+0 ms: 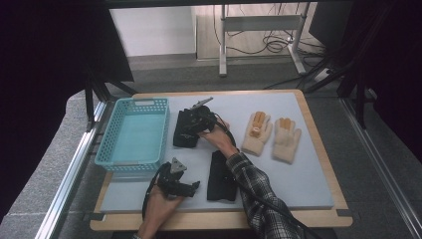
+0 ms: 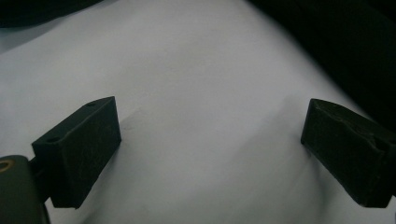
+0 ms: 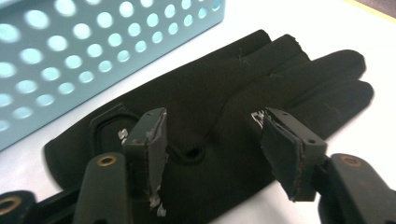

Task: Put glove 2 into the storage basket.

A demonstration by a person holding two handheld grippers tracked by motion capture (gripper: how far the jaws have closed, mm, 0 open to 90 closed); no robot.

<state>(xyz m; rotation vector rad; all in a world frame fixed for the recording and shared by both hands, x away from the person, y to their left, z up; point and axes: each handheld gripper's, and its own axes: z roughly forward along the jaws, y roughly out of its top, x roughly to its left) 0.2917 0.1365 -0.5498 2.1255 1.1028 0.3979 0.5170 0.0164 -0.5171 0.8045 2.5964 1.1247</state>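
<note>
— So, what is sitting at the far left?

— A basket (image 1: 133, 133) is sitting on the mat's (image 1: 298, 184) left edge. Just right of its near corner, the left gripper (image 1: 191, 188) is hovering low over bare mat, its jaws standing wide apart with nothing between them.

— And further right?

— A black glove (image 3: 219, 116) is lying flat just beside the basket (fingers pointing away from the person). The right gripper (image 3: 212, 144) is hanging right over its palm, jaws parted, not pinching the fabric. A second black glove (image 1: 221, 177) is lying nearer the person, under the sleeve (image 1: 256, 191).

— Beyond that?

— Two cream gloves (image 1: 272, 137) are lying side by side, well apart from both grippers.
</note>
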